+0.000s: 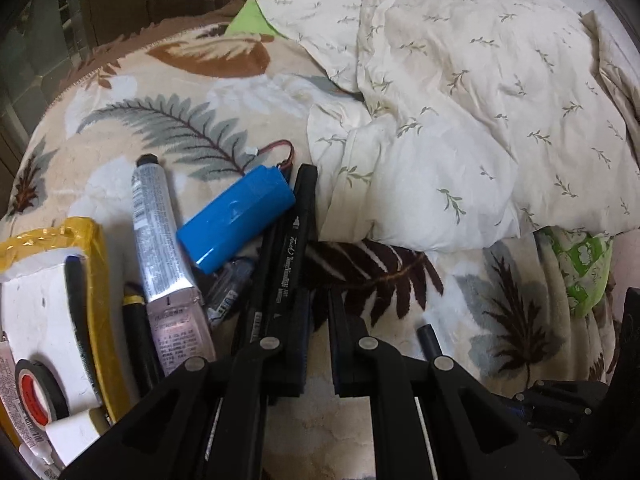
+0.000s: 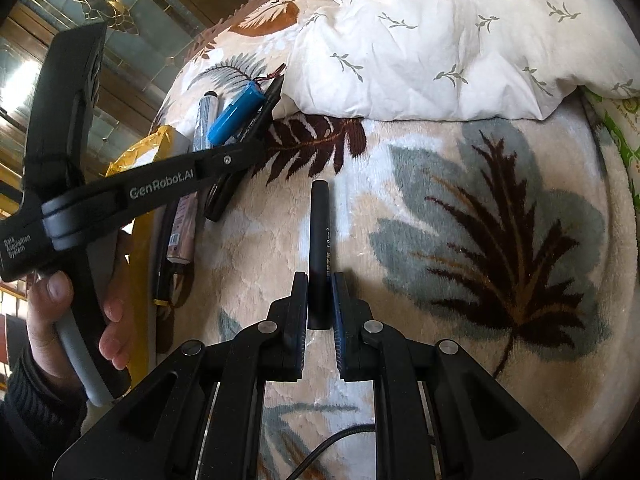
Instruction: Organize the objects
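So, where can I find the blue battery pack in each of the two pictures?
Left wrist view: the blue battery pack lies left of centre, between the silver tube and the black marker.
Right wrist view: it is small, in the upper left, just above the left gripper's arm.
Shared landmark: the dark brown fern leaf on the blanket, and, lies just right of the marker.
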`<state>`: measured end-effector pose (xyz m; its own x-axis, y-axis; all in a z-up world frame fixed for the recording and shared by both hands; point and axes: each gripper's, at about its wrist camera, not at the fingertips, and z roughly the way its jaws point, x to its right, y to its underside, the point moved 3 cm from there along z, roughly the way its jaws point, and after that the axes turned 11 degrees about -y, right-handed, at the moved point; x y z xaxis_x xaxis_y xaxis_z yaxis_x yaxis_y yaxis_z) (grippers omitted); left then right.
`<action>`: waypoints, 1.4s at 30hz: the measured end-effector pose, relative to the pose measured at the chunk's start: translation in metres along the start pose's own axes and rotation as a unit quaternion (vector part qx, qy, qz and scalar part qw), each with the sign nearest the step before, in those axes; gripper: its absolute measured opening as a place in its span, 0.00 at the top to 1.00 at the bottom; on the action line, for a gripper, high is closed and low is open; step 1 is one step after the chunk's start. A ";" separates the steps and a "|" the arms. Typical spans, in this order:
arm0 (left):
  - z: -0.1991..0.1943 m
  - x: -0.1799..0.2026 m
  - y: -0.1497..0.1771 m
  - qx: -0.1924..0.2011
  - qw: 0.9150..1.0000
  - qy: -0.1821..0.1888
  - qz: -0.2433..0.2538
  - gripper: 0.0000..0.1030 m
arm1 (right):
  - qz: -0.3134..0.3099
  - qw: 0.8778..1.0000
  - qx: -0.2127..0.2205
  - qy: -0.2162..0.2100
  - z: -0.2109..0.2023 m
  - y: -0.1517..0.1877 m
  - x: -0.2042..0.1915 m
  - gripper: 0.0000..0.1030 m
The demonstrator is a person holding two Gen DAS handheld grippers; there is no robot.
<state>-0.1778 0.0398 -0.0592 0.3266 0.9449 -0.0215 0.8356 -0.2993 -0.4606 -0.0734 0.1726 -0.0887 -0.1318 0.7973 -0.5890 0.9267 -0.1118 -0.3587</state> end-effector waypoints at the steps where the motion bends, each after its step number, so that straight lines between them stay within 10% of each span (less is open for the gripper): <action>1: -0.004 0.000 0.000 0.006 1.000 -0.002 -0.002 0.93 | 0.000 1.000 0.000 0.000 0.000 0.000 -0.001 0.89; 24: 0.000 -0.004 -0.002 0.008 1.000 -0.022 0.013 0.76 | 0.005 1.000 -0.004 -0.011 -0.004 0.006 -0.002 0.89; 42: -0.014 -0.006 0.041 -0.021 0.999 -0.011 -0.025 0.88 | 0.001 1.000 -0.011 -0.008 0.009 -0.004 -0.004 0.89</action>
<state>-0.1395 0.0200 -0.0652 0.2744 0.9614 -0.0200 0.8685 -0.2567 -0.4239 -0.0798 0.1647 -0.0910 -0.1352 0.7877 -0.6010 0.9344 -0.1005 -0.3419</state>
